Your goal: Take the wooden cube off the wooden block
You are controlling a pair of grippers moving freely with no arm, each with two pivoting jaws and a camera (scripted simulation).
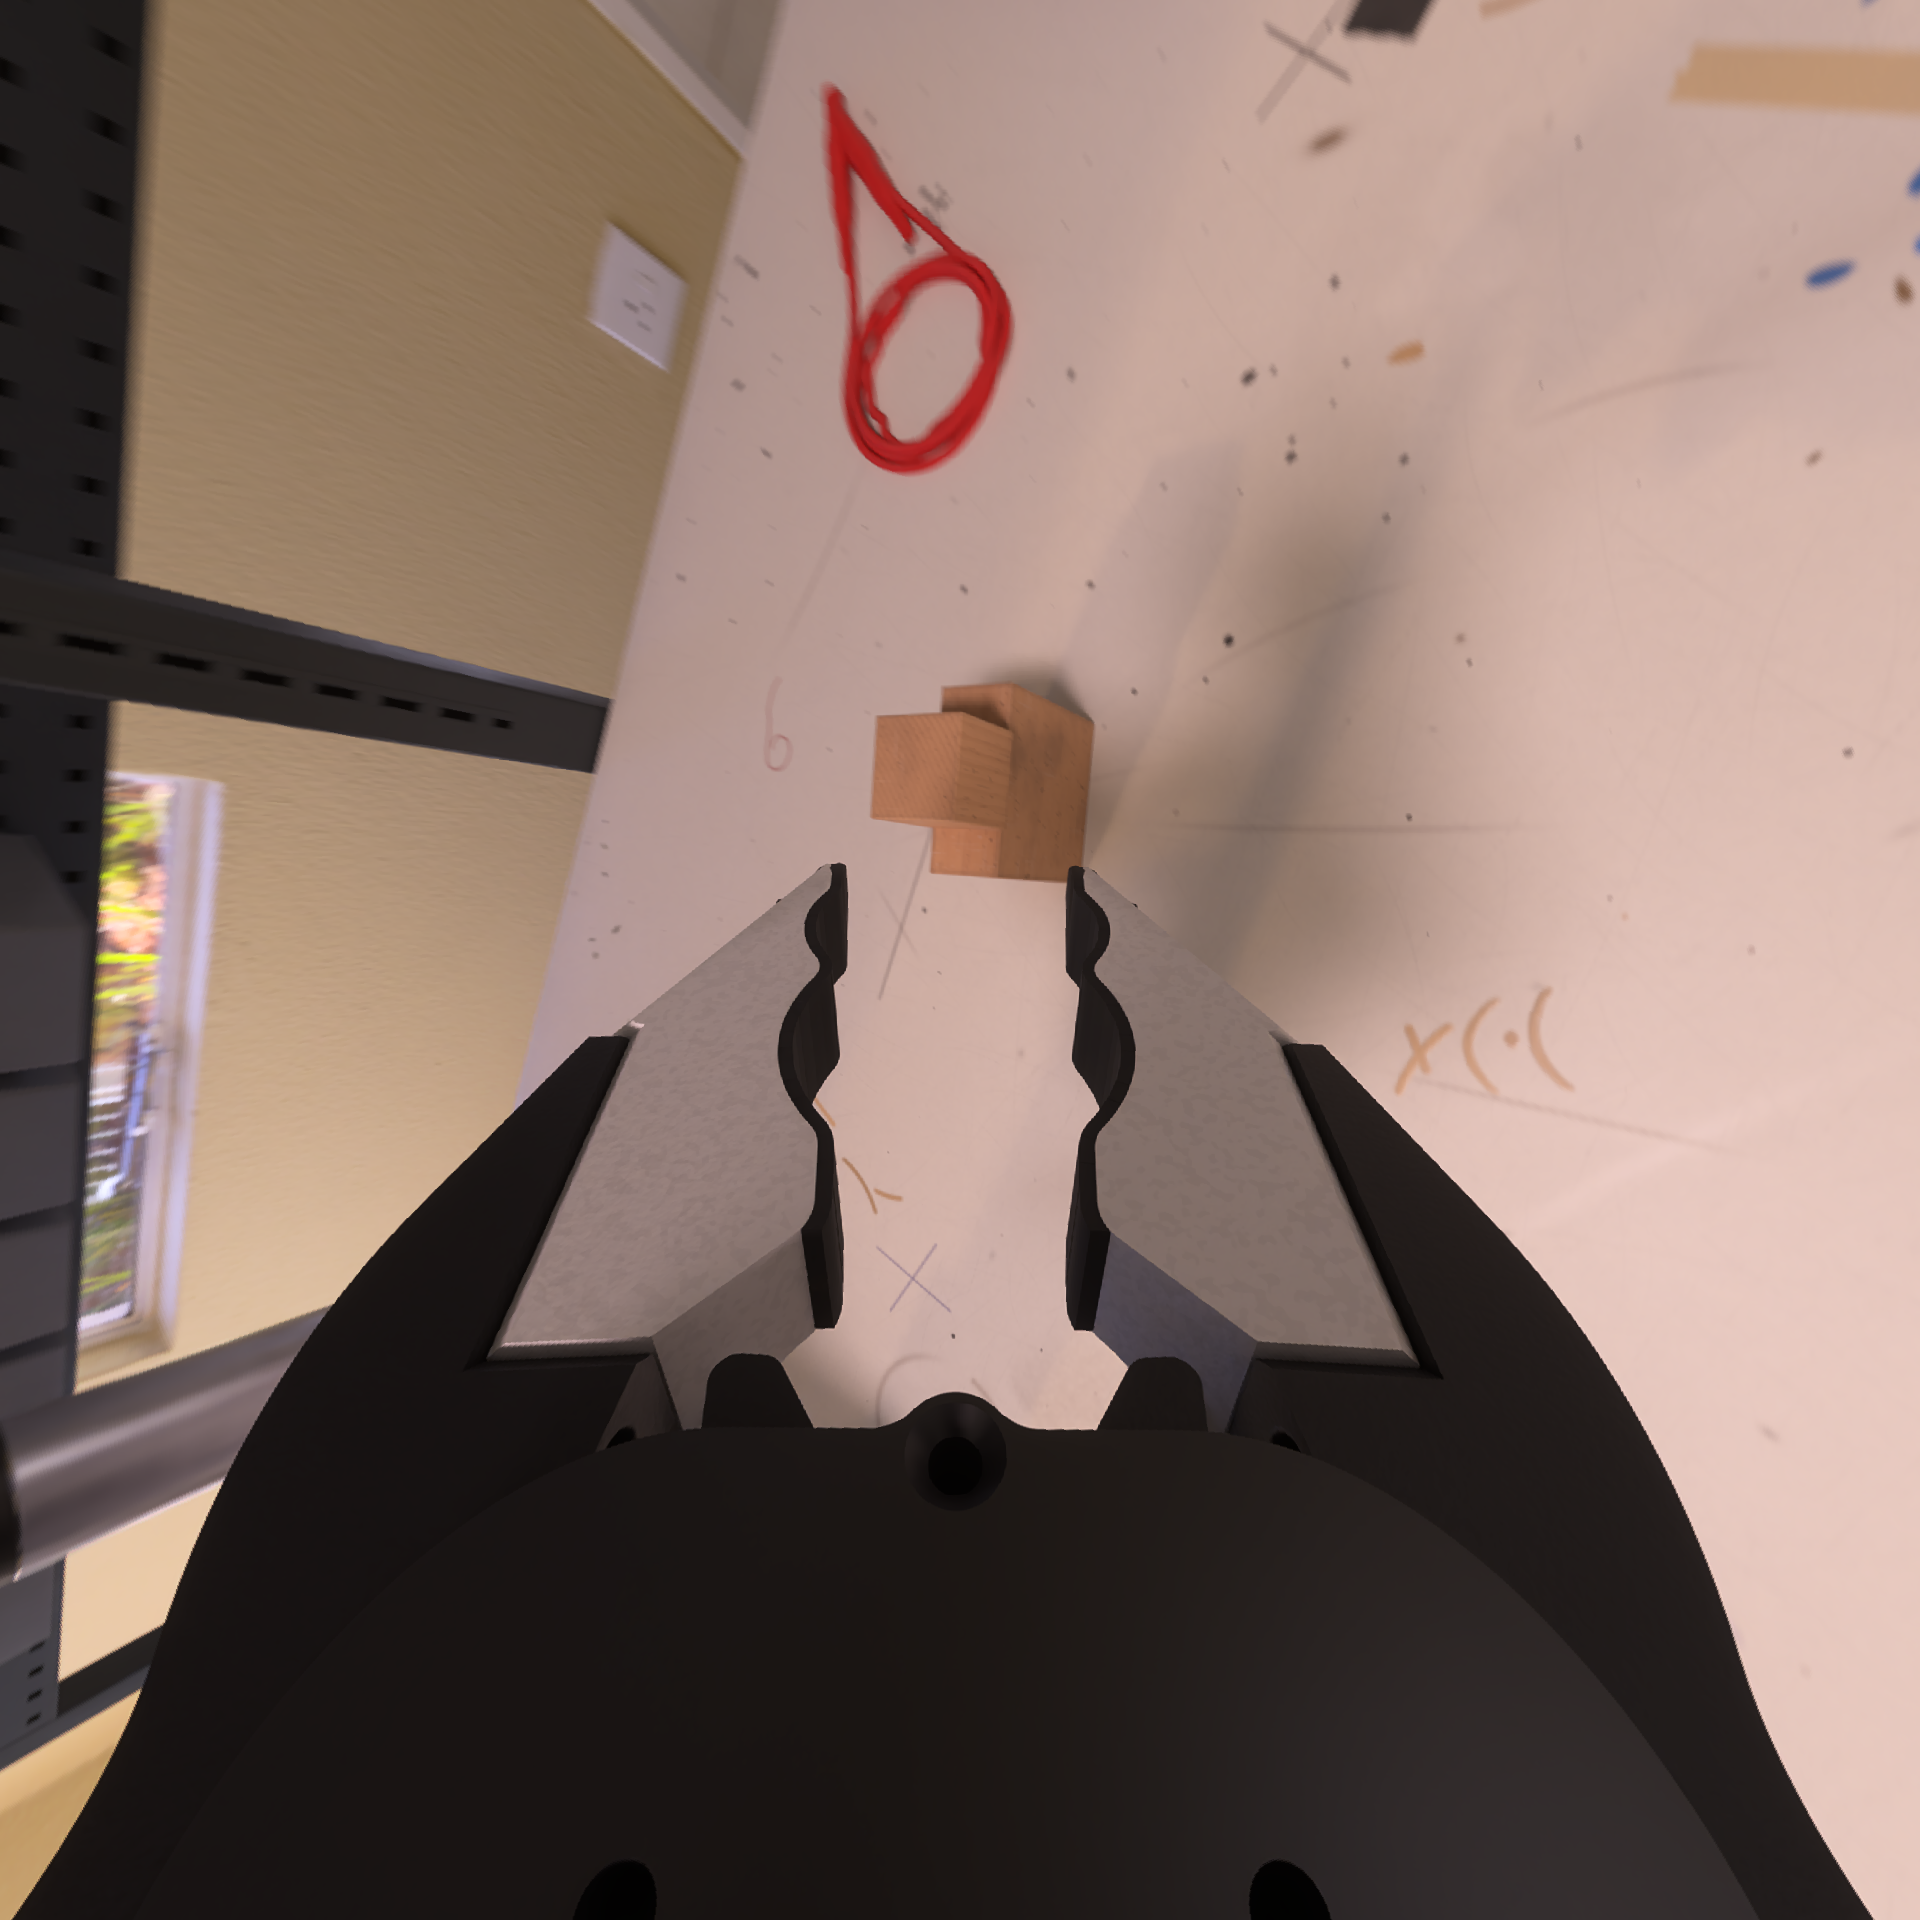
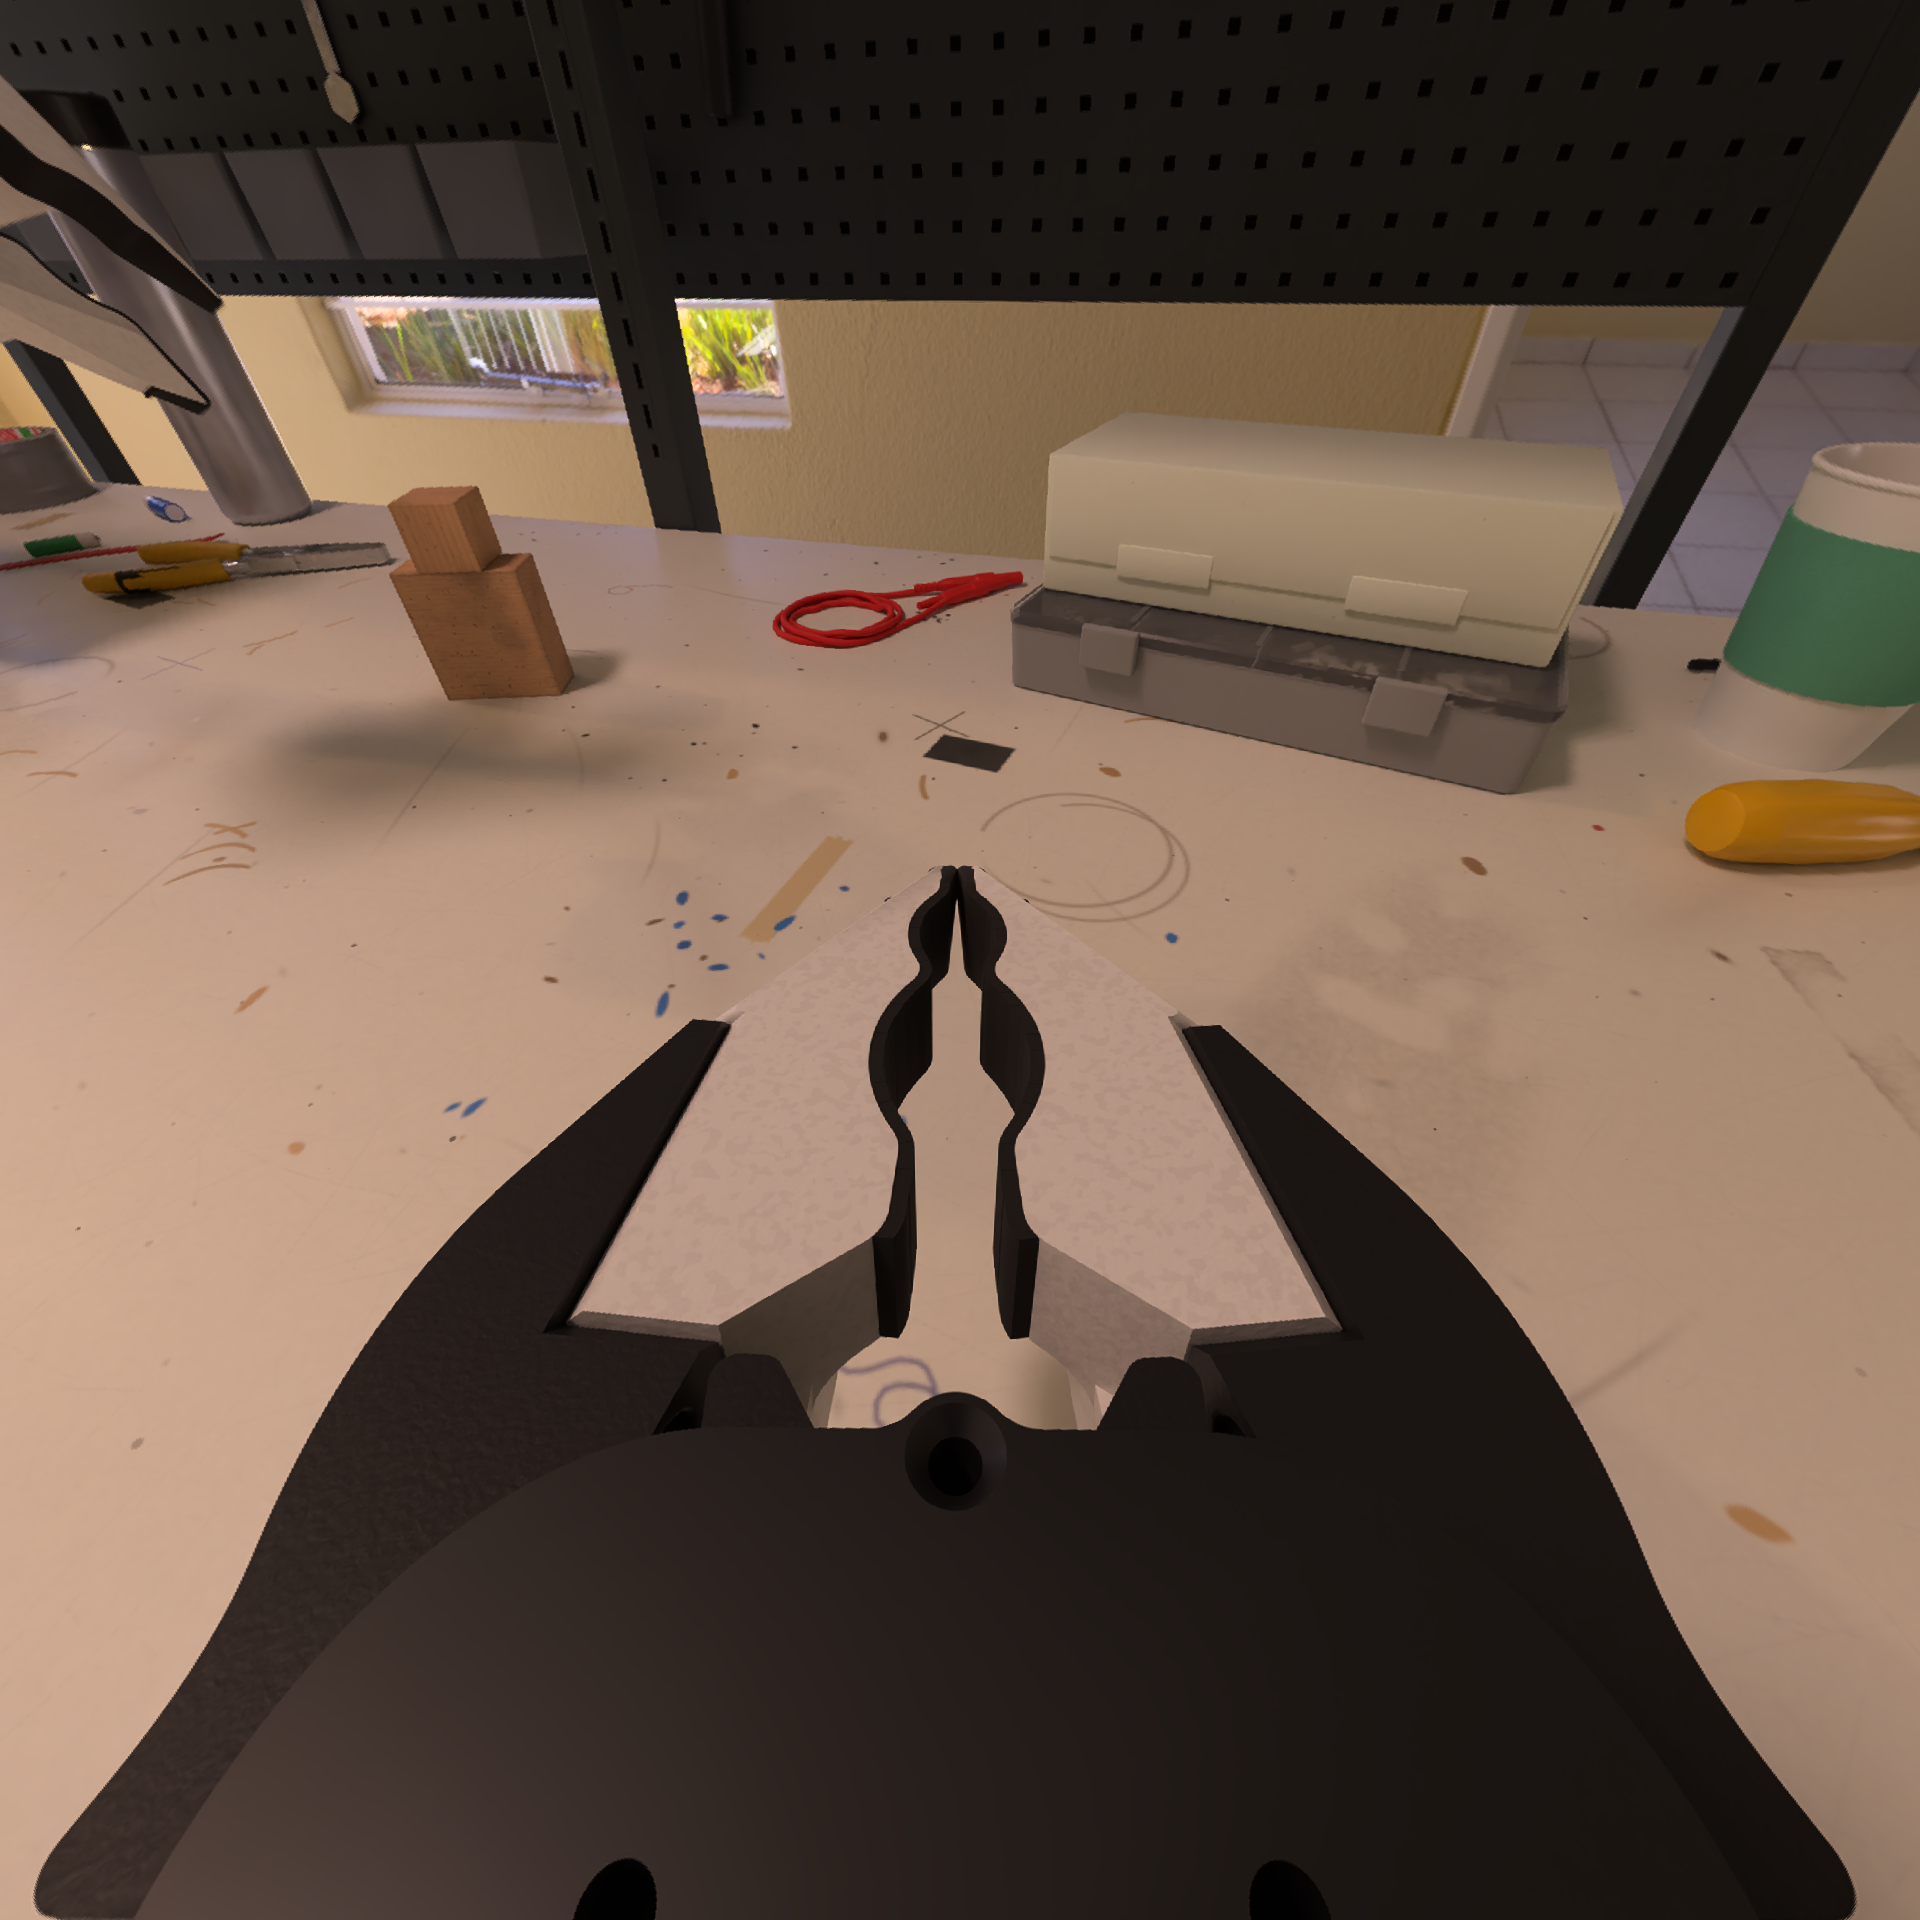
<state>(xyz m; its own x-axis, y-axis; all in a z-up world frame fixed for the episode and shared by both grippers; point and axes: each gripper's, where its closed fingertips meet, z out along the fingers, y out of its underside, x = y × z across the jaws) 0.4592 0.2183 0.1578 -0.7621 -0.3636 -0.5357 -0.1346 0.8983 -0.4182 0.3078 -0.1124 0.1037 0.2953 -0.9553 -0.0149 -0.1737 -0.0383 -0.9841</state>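
Note:
A small wooden cube (image 2: 445, 527) sits on top of a taller wooden block (image 2: 483, 627) on the white bench, far left in the right wrist view. In the rolled left wrist view the cube (image 1: 935, 769) lies left of the block (image 1: 1039, 800), just beyond my fingertips. My left gripper (image 1: 956, 878) is open and empty, a short way from the cube, and also shows at the right wrist view's top left (image 2: 94, 301). My right gripper (image 2: 956, 873) is shut and empty, low over the bench, well away from the block.
A coiled red cable (image 2: 873, 613) lies behind the block and also shows in the left wrist view (image 1: 914, 312). A cream case on a grey case (image 2: 1309, 592), a green-banded cup (image 2: 1829, 603), a yellow handle (image 2: 1797, 821) and hand tools (image 2: 208, 566) lie around. A pegboard rack (image 2: 1039, 156) stands behind.

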